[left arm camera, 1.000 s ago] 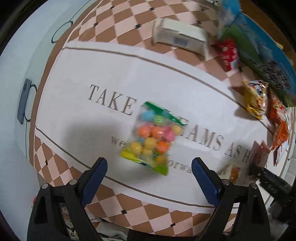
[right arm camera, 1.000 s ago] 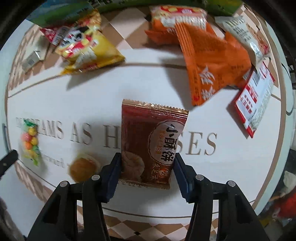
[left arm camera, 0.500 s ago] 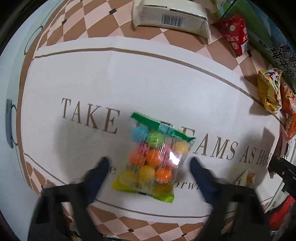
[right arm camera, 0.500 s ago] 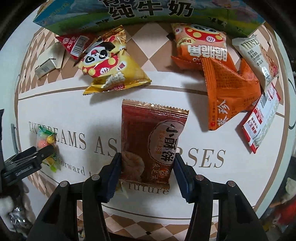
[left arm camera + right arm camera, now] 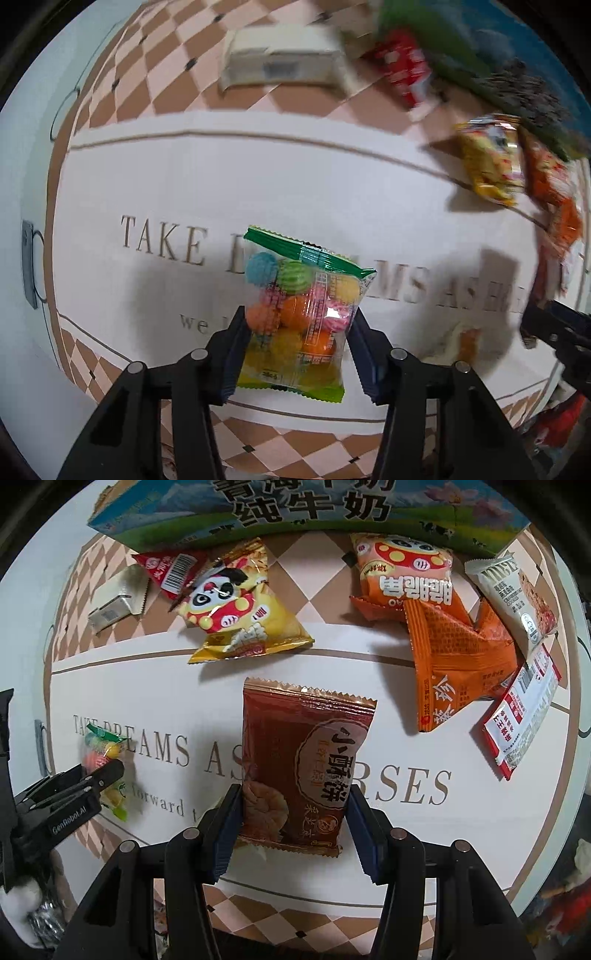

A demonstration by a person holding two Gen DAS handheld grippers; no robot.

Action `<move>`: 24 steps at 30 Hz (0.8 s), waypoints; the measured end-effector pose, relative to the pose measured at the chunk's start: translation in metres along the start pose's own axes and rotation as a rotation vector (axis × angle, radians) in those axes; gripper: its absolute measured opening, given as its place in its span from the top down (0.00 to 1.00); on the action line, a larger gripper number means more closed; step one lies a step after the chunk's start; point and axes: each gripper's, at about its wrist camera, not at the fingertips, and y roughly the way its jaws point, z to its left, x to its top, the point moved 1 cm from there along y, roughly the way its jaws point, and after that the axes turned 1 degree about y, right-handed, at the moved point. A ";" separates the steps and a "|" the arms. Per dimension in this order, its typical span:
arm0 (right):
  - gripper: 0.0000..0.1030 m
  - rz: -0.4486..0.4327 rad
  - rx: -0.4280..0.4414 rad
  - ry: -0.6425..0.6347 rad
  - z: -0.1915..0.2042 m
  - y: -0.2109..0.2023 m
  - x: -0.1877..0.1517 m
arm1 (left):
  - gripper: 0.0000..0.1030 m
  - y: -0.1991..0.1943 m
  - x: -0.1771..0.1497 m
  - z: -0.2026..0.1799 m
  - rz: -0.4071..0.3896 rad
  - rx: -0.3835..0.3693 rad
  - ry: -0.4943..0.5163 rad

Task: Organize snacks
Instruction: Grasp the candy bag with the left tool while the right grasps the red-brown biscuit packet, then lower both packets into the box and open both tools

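Left gripper (image 5: 295,354): jaws have just been closing; blue ribbed pads now pinch the candy bag by its two side edges.
Candy bag (image 5: 301,317): clear crinkled film pouch, green serrated seals top and bottom, round coloured balls inside. Long axis runs away from the gripper; the dark-green seal points toward the far packets, tilted slightly right. Located over the lettered white band of the tablecloth (image 5: 258,177).
Right gripper (image 5: 293,819): blue ribbed pads clamp the lower part of the brown pastry packet, one on each side edge.
Brown pastry packet (image 5: 303,760): glossy rectangular foil, zigzag-cut ends, round emblem with dark characters. Long axis points straight ahead along the fingers, top seal toward the yellow panda packet (image 5: 236,609).
Tablecloth: smooth white centre with printed lettering, brown and pink diamond border.
Far row, left to right: small silver-white packet (image 5: 114,598), red sachet (image 5: 166,568), yellow panda packet, orange pillow packs (image 5: 443,635), red-and-white flat packet (image 5: 524,709).
Milk carton box (image 5: 295,509): printed cardboard, behind the row.
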 end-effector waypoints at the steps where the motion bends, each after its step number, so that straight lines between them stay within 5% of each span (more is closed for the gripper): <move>1: 0.44 -0.002 0.006 0.000 -0.001 -0.003 0.000 | 0.53 -0.007 -0.004 -0.006 -0.010 -0.006 0.009; 12: 0.44 -0.083 0.130 0.000 -0.015 -0.080 -0.001 | 0.53 -0.107 0.006 -0.075 -0.194 -0.123 0.137; 17: 0.44 -0.146 0.172 0.014 -0.027 -0.127 0.003 | 0.53 -0.169 0.037 -0.092 -0.269 -0.170 0.168; 24: 0.44 -0.231 0.197 0.046 -0.040 -0.176 0.039 | 0.53 -0.203 0.086 -0.112 -0.325 -0.215 0.187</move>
